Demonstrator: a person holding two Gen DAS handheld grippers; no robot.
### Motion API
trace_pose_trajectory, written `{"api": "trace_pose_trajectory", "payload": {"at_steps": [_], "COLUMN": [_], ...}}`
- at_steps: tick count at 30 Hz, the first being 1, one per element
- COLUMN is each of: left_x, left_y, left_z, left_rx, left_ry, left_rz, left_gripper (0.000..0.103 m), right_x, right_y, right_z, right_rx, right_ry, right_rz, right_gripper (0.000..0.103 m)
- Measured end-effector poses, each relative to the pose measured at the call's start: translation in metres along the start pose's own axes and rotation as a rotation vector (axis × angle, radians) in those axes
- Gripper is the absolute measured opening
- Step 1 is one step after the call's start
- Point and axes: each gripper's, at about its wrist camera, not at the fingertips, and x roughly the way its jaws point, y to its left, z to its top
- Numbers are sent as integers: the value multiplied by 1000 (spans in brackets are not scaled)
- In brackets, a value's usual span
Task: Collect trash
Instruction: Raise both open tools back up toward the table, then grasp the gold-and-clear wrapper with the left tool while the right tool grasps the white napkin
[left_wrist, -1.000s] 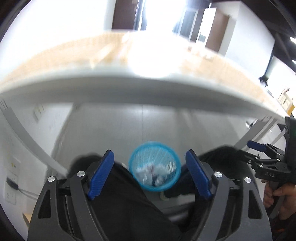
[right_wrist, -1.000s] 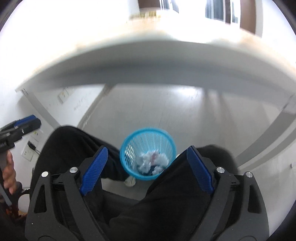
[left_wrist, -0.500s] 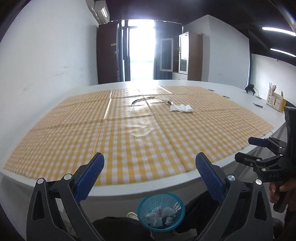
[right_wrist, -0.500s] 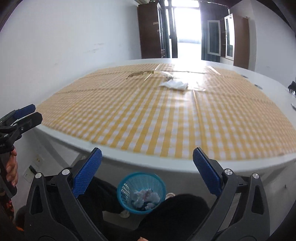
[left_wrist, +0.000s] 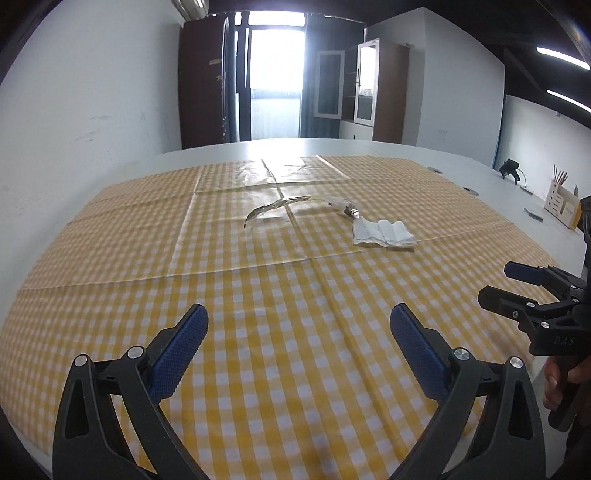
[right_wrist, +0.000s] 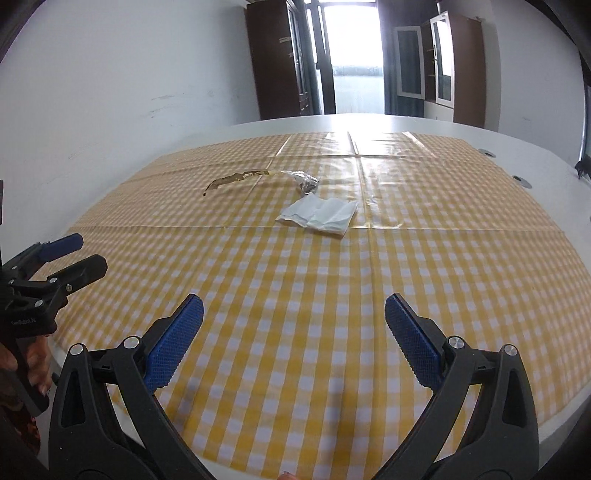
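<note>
Across the yellow-and-white checked tablecloth (left_wrist: 258, 295), in the left wrist view, I am looking at what is left to collect: a crumpled white paper napkin (left_wrist: 384, 233) lying well beyond my fingertips, and just behind it a long twisted strip of clear plastic wrapper (left_wrist: 295, 205). My left gripper (left_wrist: 299, 343) is hanging over the near part of the cloth with its blue-padded jaws spread wide; they have just been opening, and nothing is sitting between them. My right gripper (left_wrist: 524, 288) is showing at the right edge, held by a hand (left_wrist: 561, 380).

Turning to the right wrist view, the napkin (right_wrist: 319, 214) is lying ahead and slightly left of centre, the wrapper (right_wrist: 258, 175) curling behind it and to its left. My right gripper (right_wrist: 293, 332) is likewise gaping and empty, its jaws having just been opening too. The left gripper (right_wrist: 55, 266) is poking in from the left.

I am judging the risks as these: the glossy cloth could bunch under a closing pad, the thin napkin could slide away rather than lift, and the wrapper could slip out of a pinch.

No bin is showing in either view, the wrapper's far end is washing out in glare, and I cannot tell whether wrapper and napkin are touching.
</note>
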Motion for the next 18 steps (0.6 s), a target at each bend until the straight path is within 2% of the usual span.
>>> {"api": "trace_pose_trajectory", "payload": {"at_steps": [9, 15, 18], "left_x": [67, 120, 145], "left_y": [20, 18, 17], "left_z": [54, 85, 91], "left_rx": [-36, -16, -23], "left_ry": [78, 131, 162], "left_rz": [7, 15, 20], "left_gripper": [96, 96, 93], "right_x": [63, 109, 136], "right_y": [-12, -20, -24], "right_z": [51, 79, 87], "right_rx": [26, 8, 28], "right_ry": [59, 113, 174], "right_rz": [-16, -44, -13], "right_gripper": [94, 93, 85]}}
